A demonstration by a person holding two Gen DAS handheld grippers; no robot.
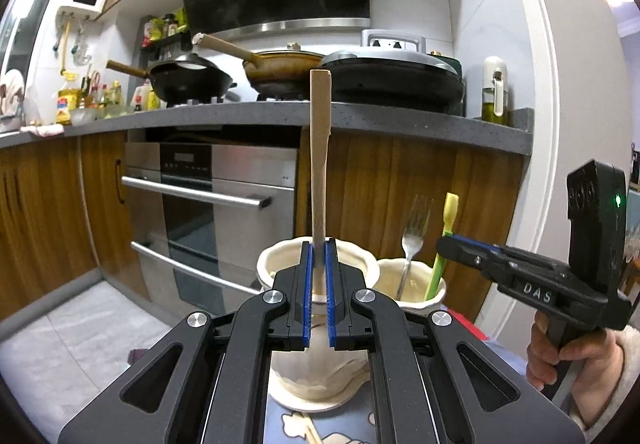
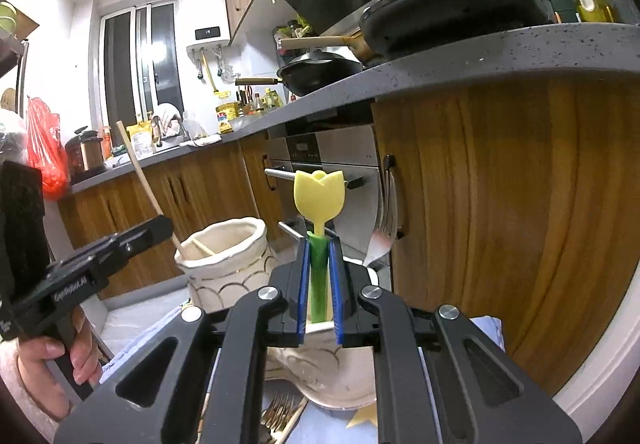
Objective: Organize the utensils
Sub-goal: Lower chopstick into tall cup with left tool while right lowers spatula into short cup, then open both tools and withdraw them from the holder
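While the left wrist view looks toward the stove counter, two cream ceramic pots sit low in the frame. Left pot [image 1: 320,320], bottom centre: a wooden utensil [image 1: 321,147] stands upright in it, lower end hidden behind the jaws. Right pot [image 1: 412,284], just beside it to the right: holds a metal fork [image 1: 412,244], tines up, and a tulip-shaped utensil [image 1: 444,240] with a green stem and yellow top. Left gripper [image 1: 319,256] at centre, blue pads closed tight on the wooden handle just above the pot rim. Right gripper [image 1: 446,248] enters from the right edge, held in a hand [image 1: 568,356] with a fluffy pale sleeve, tip clamped on the green stem. Its body reads "DAS". A chopstick-like stick lies on the patterned cloth [image 1: 288,424] at the bottom edge.

Right wrist view: right gripper [image 2: 319,256] fills the bottom centre, pads closed on the green stem of the tulip utensil [image 2: 319,199], which stands upright in the near pot [image 2: 320,368]. Fork [image 2: 386,232] rises just right of it, blurred. Other pot [image 2: 224,260] sits left of centre; the wooden utensil [image 2: 140,171] leans out of it toward the upper left. Left gripper [image 2: 160,228] comes in from the left edge, tip on that handle, held by a hand [image 2: 52,360]. Writing on its side is too blurred to read. More forks [image 2: 280,416] lie at the bottom edge on the cloth.
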